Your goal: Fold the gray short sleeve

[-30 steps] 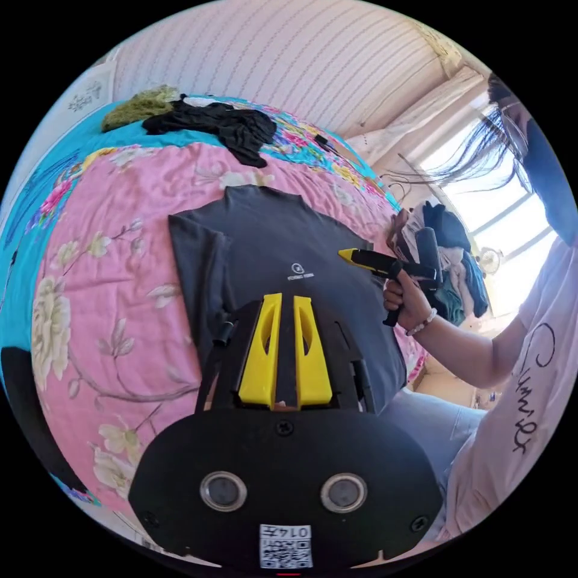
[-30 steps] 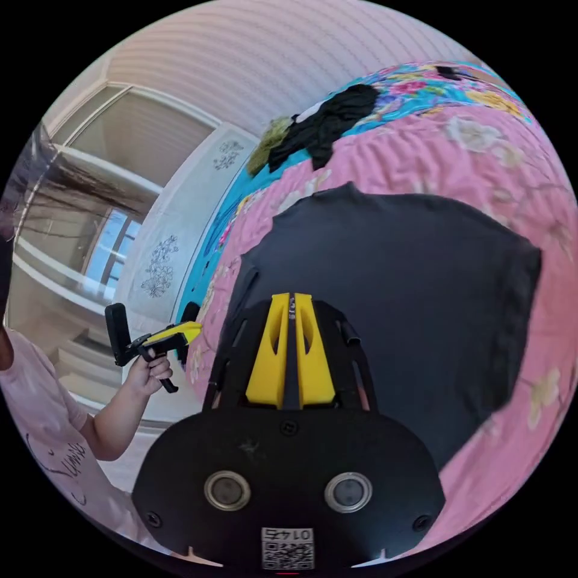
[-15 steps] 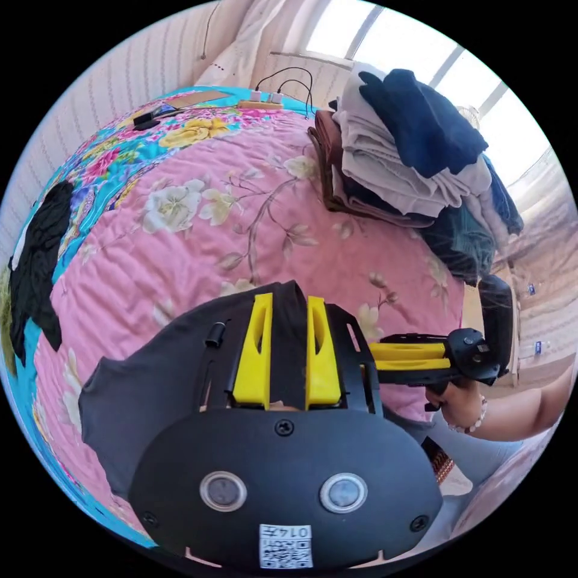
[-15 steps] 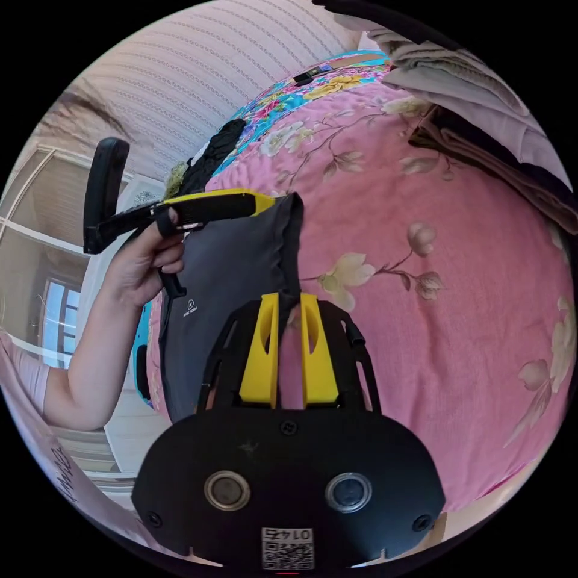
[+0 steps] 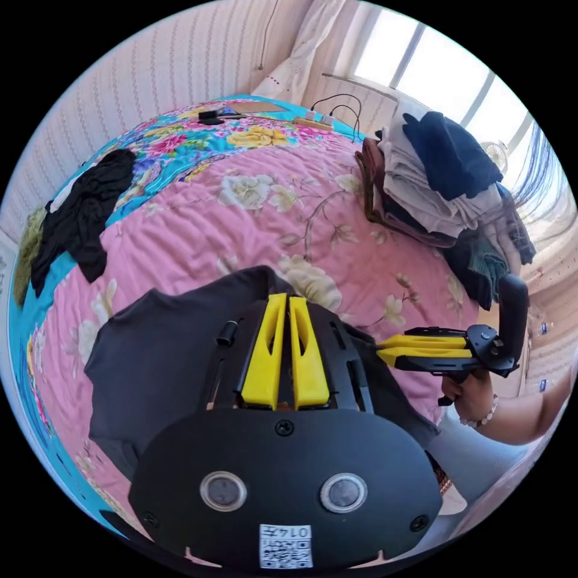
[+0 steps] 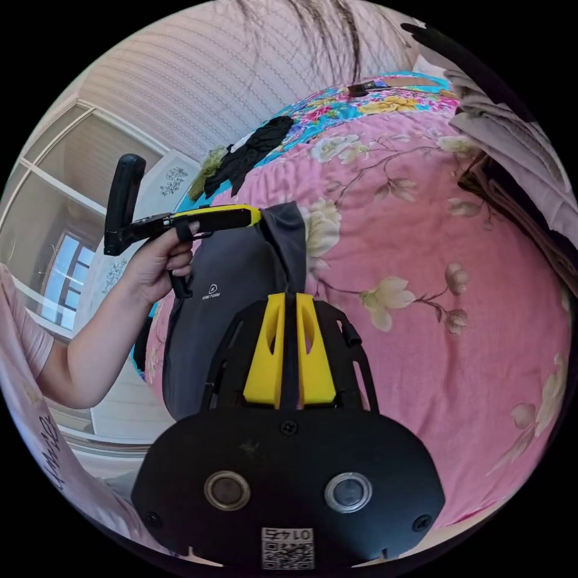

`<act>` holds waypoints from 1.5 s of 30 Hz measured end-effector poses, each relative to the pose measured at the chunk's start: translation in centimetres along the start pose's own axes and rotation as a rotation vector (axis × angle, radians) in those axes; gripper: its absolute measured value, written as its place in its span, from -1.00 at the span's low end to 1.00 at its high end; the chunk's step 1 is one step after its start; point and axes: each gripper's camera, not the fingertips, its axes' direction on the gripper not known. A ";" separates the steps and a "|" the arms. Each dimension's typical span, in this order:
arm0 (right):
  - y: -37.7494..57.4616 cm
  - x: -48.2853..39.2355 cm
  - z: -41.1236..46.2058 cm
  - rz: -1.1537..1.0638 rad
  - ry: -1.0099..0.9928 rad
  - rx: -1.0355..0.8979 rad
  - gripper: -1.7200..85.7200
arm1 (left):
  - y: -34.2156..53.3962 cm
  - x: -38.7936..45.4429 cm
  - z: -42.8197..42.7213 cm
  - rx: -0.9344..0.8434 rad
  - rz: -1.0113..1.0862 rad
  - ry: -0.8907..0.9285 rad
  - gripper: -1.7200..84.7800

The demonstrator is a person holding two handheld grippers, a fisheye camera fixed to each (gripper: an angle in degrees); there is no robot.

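two grippers, jaws closed: left gripper (image 5: 285,299) and right gripper (image 6: 289,296) each pinching gray shirt (image 6: 229,301) edge; shirt lower centre of frame on pink quilt (image 6: 433,241)

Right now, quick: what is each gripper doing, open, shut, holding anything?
Left gripper: shut on the gray shirt, pinching its edge.
Right gripper: shut on the same shirt edge, cloth between its jaws.
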 end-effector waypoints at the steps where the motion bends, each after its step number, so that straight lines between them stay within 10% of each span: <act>1: 0.2 -0.6 0.5 -0.019 -0.008 -0.027 -0.90 | 1.3 -1.1 0.5 -0.018 -0.050 -0.011 -0.97; 45: -19.5 -5.9 8.4 -0.263 0.107 -0.273 -0.95 | 25.7 -31.8 -17.3 0.072 -0.723 -0.041 -0.81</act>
